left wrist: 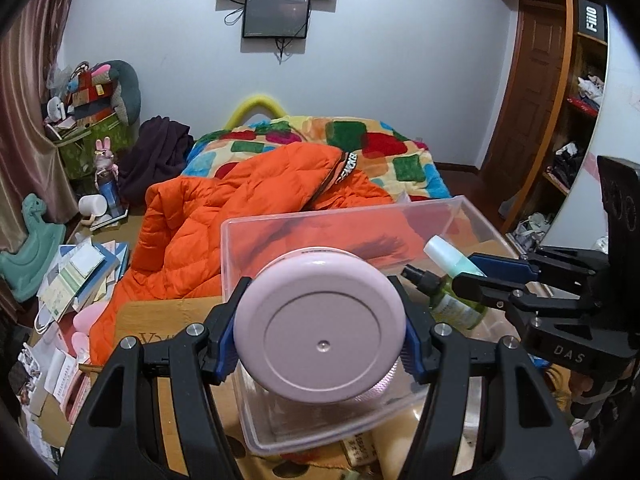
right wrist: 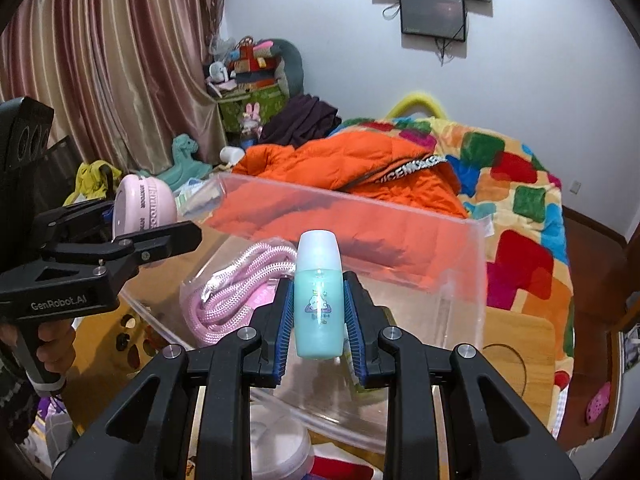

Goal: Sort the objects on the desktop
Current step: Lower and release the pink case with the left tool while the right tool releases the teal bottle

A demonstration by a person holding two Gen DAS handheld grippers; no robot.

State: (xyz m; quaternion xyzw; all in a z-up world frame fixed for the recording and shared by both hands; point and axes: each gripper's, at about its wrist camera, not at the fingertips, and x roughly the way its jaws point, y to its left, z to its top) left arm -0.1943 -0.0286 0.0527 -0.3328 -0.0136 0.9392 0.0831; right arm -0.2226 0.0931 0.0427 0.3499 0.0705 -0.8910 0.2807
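Above the clear plastic bin (right wrist: 460, 264), the left gripper (left wrist: 320, 340) clamps a rigid, smooth pink jar (left wrist: 319, 326) across its lid, while the right gripper (right wrist: 318, 320) squeezes a light, slippery teal bottle (right wrist: 318, 300) mid-body.

A pale pink round jar (left wrist: 320, 330), a turquoise bottle (right wrist: 318, 300) with a frosted white cap, a pink woven rope (right wrist: 232, 300), a clear plastic bin (left wrist: 360, 216), an orange quilted jacket (left wrist: 240, 216), and a blanket (right wrist: 520, 200) in multicoloured patches, possibly fleece.

Pink jar lid (left wrist: 319, 330) smooth satin plastic; bin (right wrist: 400, 240) clear glossy plastic; jacket (left wrist: 224, 232) quilted cloth.
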